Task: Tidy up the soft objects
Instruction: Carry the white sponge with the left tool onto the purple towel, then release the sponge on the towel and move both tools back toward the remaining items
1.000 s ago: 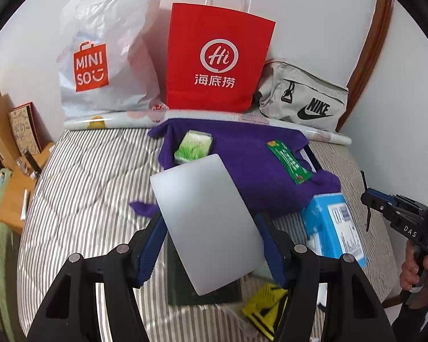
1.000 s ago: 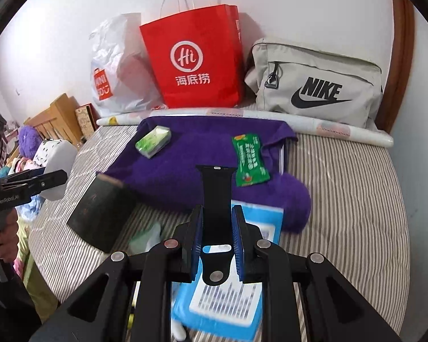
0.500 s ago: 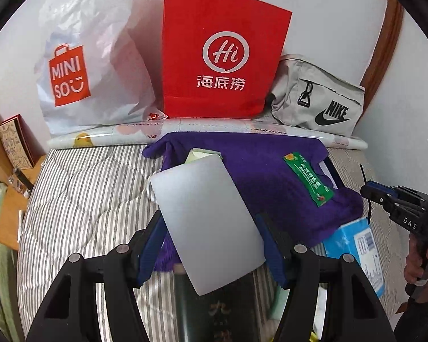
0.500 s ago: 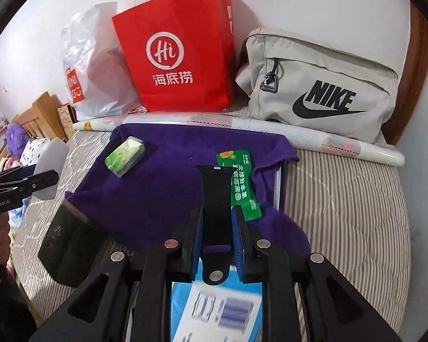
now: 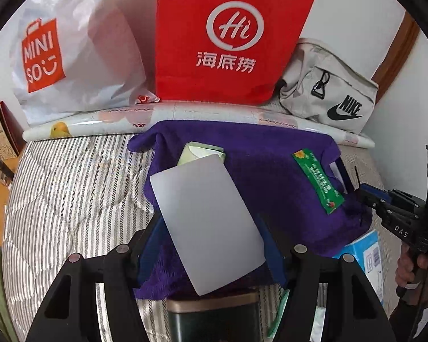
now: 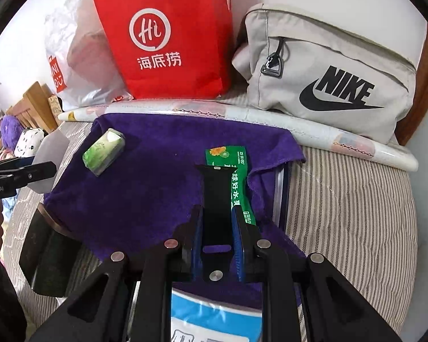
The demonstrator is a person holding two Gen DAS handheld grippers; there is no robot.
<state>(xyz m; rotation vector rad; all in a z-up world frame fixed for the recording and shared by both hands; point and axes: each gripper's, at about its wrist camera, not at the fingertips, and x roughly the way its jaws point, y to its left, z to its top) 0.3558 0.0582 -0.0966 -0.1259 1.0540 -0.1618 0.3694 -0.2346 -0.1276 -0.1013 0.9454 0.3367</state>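
The left claw (image 5: 211,245) is gripping a grey card (image 5: 205,222), hiding the green packet (image 6: 104,152) beyond; the right claw (image 6: 216,228) is clamping a black strap (image 6: 216,199), with that packet showing clear to its left.

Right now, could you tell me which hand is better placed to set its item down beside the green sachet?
Probably the right: the right gripper, clamping the black strap, hangs directly beside the green sachet.

Bags (image 5: 231,42) block towel's (image 6: 145,188) far edge
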